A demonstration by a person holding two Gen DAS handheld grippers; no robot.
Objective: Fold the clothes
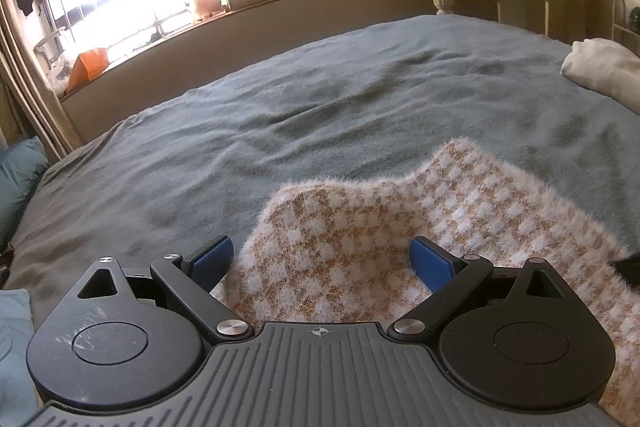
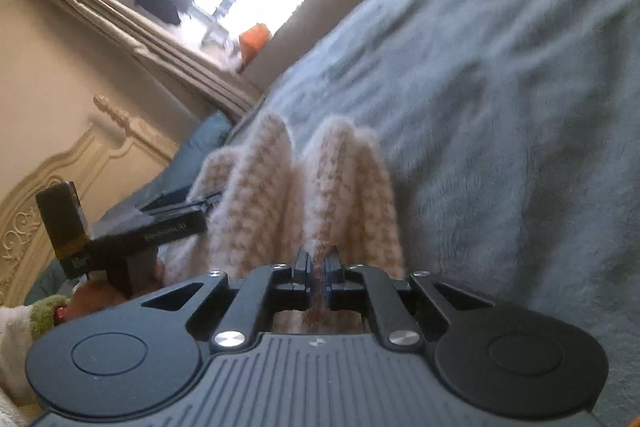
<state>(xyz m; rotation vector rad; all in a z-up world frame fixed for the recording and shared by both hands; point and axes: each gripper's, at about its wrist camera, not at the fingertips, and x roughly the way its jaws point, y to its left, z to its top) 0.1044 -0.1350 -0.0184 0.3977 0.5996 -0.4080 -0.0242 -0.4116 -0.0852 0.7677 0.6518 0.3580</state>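
Checked sweater (image 1: 360,227) on grey blanket (image 1: 320,99), right gripper (image 2: 318,267) clamped on it, left gripper (image 1: 322,257) apart.

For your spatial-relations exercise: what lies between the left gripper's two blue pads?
In the left wrist view, the left gripper stands open, and the checked fuzzy garment lies between its pads, over the grey blanket.

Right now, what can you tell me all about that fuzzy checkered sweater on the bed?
The fuzzy sweater is knitted in small tan and white checks with a hairy edge. It lies rumpled on the grey-blue blanket. The right gripper is shut on a bunched fold of it. The left gripper is open, its blue pads astride the cloth without squeezing.
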